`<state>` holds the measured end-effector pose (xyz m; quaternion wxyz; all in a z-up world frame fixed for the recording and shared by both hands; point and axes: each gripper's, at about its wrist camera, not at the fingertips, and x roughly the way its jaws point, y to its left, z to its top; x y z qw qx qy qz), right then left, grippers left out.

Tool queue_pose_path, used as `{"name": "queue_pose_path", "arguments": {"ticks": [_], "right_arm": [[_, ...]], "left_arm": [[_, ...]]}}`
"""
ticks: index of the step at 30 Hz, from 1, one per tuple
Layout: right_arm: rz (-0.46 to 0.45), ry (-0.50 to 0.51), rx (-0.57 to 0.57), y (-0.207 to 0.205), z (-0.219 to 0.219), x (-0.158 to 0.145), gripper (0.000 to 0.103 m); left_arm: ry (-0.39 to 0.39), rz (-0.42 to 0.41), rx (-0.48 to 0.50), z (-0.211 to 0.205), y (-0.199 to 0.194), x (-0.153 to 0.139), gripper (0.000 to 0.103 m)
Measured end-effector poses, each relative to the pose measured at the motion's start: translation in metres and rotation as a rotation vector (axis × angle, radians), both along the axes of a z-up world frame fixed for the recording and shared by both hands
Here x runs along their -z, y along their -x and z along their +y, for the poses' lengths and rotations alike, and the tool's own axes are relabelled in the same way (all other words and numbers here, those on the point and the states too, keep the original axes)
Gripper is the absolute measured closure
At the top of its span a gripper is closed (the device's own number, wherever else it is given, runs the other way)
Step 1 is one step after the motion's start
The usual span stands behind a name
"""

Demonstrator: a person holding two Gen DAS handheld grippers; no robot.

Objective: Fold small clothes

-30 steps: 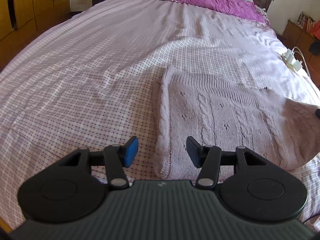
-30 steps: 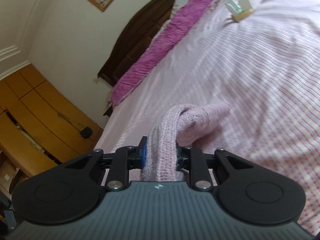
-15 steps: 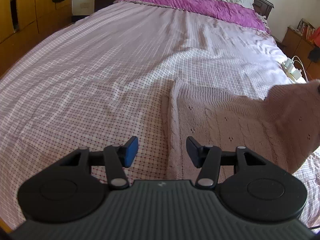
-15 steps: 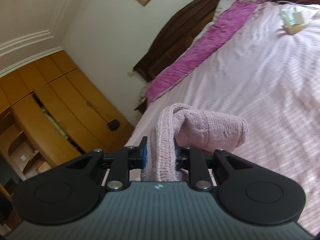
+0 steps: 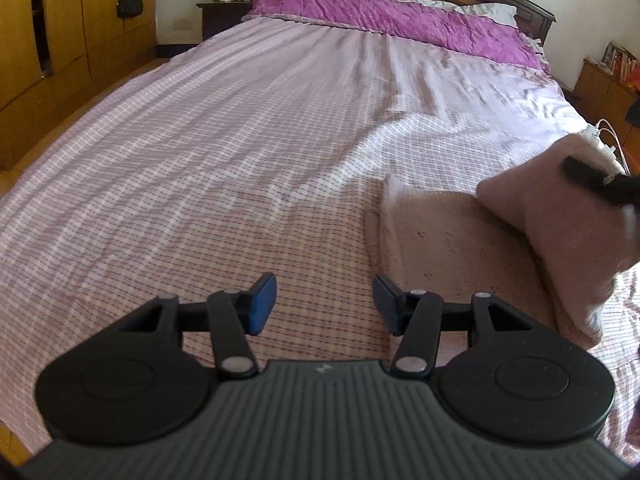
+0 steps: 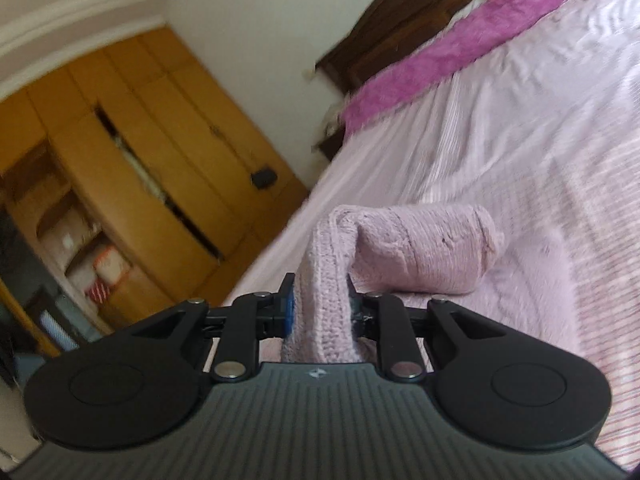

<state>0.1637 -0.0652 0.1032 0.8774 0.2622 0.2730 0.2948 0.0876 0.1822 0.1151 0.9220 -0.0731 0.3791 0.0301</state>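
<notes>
Left gripper (image 5: 324, 304) (jaws apart) above checked bedsheet (image 5: 240, 168).

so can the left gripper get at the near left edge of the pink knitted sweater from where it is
Probably yes. The left gripper is open and empty over the checked bedsheet, and the pink knitted sweater edge lies just to its right with nothing between. The right gripper holds the far side up.

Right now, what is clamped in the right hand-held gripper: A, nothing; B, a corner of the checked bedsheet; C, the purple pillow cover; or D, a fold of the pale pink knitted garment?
D: the right hand-held gripper has its blue pads pressed on a bunched fold of the pale pink knitted garment, lifted above the bed.
</notes>
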Motion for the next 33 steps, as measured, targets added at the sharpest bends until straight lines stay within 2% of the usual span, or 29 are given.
{"name": "queue_pose_path", "arguments": {"ticks": [5,8,11,13,16,17,24,29,33], "right_arm": [[0.077,0.119,-0.066,-0.004,0.054,0.032,0.080],[0.085,0.190,-0.084,-0.001,0.079,0.049,0.079],[0.066,0.245,-0.082,0.004,0.097,0.053,0.078],[0.046,0.273,-0.086,0.008,0.104,0.051,0.065],[0.029,0.290,-0.122,0.012,0.109,0.046,0.052],[0.028,0.286,-0.133,0.013,0.109,0.044,0.051],[0.033,0.252,-0.162,0.032,0.077,0.027,0.048],[0.035,0.225,-0.104,0.040,0.032,0.016,0.048],[0.048,0.216,-0.011,0.045,-0.009,0.015,0.048]], "left_arm": [[0.004,0.001,-0.013,0.012,0.003,0.003,0.048],[0.001,0.005,-0.014,0.018,0.005,0.006,0.048],[-0.003,0.012,-0.013,0.022,0.004,0.008,0.048],[-0.005,0.013,-0.013,0.024,0.002,0.008,0.048],[0.002,0.001,-0.007,0.025,-0.001,0.005,0.048],[0.006,-0.005,-0.002,0.025,-0.003,0.003,0.048],[0.065,-0.043,0.062,0.009,-0.021,-0.006,0.048],[0.102,-0.067,0.127,-0.012,-0.038,-0.003,0.048],[0.117,-0.070,0.185,-0.027,-0.060,0.009,0.048]]}}
